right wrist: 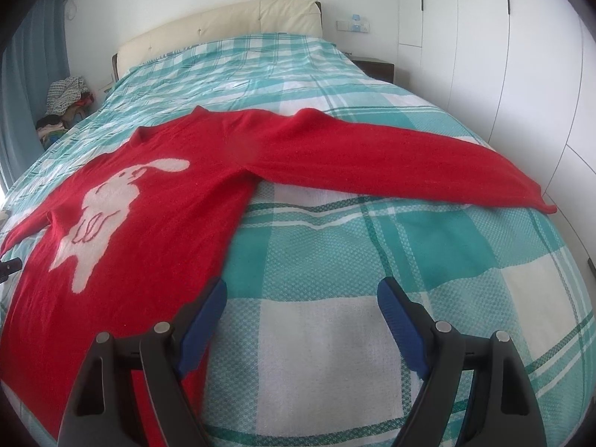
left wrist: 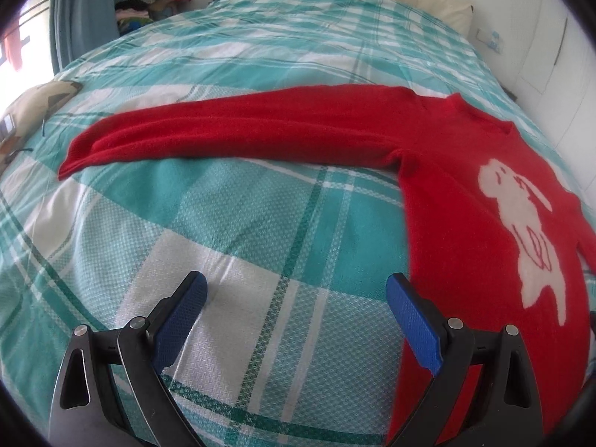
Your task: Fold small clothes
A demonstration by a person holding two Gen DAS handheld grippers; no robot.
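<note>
A red sweater [left wrist: 465,201] with a white rabbit on the chest lies flat on the bed, both sleeves spread out sideways. In the left wrist view one sleeve [left wrist: 242,134] stretches to the left. In the right wrist view the sweater [right wrist: 156,201] fills the left side and the other sleeve [right wrist: 409,164] stretches to the right. My left gripper [left wrist: 296,290] is open and empty, over the bedspread at the sweater's left side edge. My right gripper [right wrist: 301,298] is open and empty, at the sweater's right side edge, its left finger over the red cloth.
The bed has a teal and white plaid cover [left wrist: 231,231] and a cream headboard [right wrist: 223,26]. A pile of clothes [right wrist: 67,100] sits beside the bed by a blue curtain. A patterned cushion [left wrist: 29,111] lies at the bed's left edge. White wardrobe doors [right wrist: 503,56] stand on the right.
</note>
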